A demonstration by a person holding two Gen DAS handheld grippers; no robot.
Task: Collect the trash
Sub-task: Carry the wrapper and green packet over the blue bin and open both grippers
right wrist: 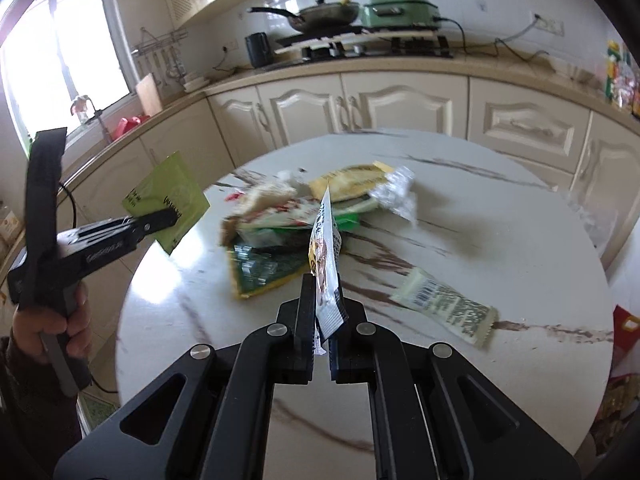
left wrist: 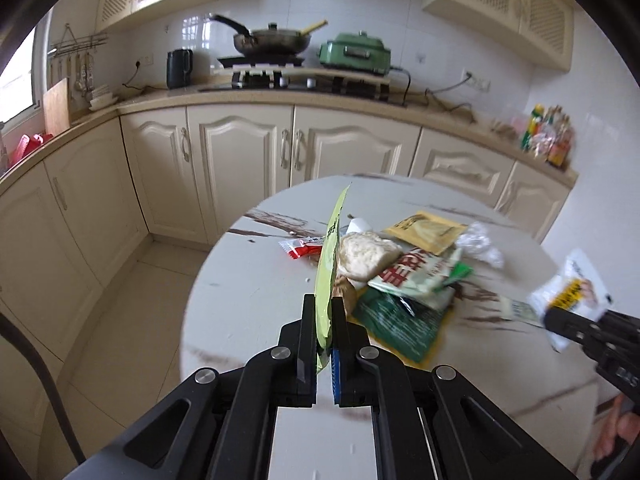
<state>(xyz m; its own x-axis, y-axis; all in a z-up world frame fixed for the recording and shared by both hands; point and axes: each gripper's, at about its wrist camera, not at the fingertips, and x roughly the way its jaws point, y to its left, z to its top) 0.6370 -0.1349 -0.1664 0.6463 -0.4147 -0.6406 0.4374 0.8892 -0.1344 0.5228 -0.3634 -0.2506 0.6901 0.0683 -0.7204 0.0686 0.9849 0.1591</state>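
Note:
My left gripper (left wrist: 323, 300) is shut on a light green wrapper (left wrist: 329, 264), held edge-on above the round marble table (left wrist: 248, 304). It also shows in the right wrist view (right wrist: 170, 216) with that wrapper (right wrist: 166, 196) at the table's left edge. My right gripper (right wrist: 325, 284) is shut on a white and yellow snack packet (right wrist: 325, 260), seen from the left wrist view at far right (left wrist: 572, 288). A pile of trash lies mid-table: a dark green bag (left wrist: 400, 320), a white-green packet (left wrist: 420, 276), a bread piece (left wrist: 366, 254), a yellow sachet (left wrist: 428, 230).
A cream wrapper with a barcode (right wrist: 444, 302) lies on the table's right part. Crumpled clear plastic (right wrist: 396, 196) and a red-white wrapper (left wrist: 300, 247) lie by the pile. Cream cabinets (left wrist: 240, 160) and a counter with a wok (left wrist: 276, 38) stand beyond. Tiled floor lies at left.

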